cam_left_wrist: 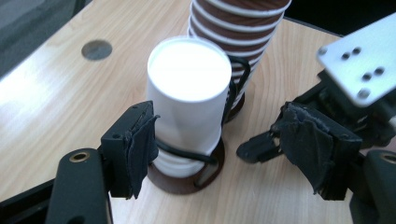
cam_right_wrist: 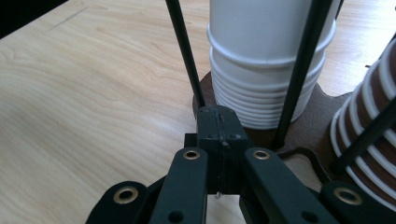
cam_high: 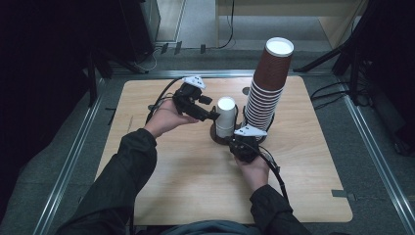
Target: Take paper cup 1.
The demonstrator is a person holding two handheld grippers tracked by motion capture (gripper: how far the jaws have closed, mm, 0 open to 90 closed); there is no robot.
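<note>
A stack of white paper cups (cam_high: 226, 117) (cam_left_wrist: 189, 107) (cam_right_wrist: 271, 60) stands upside down in a black wire holder on a brown base (cam_right_wrist: 308, 126). Right beside it rises a tall, leaning stack of brown cups (cam_high: 268, 83) (cam_left_wrist: 238, 28) (cam_right_wrist: 369, 140). My left gripper (cam_high: 214, 115) (cam_left_wrist: 229, 149) comes in from the left, open; its left pad (cam_left_wrist: 140, 149) is close against the white stack and the other pad stands well off. My right gripper (cam_high: 240, 142) (cam_right_wrist: 219, 130) is shut, its tips at the near edge of the brown base, between two wire rods (cam_right_wrist: 184, 51).
The light wooden table (cam_high: 171, 186) has a small round hole (cam_high: 245, 90) (cam_left_wrist: 96, 49) behind the cups. Cables trail from both grippers. Grey floor, metal rails and dark stands surround the table.
</note>
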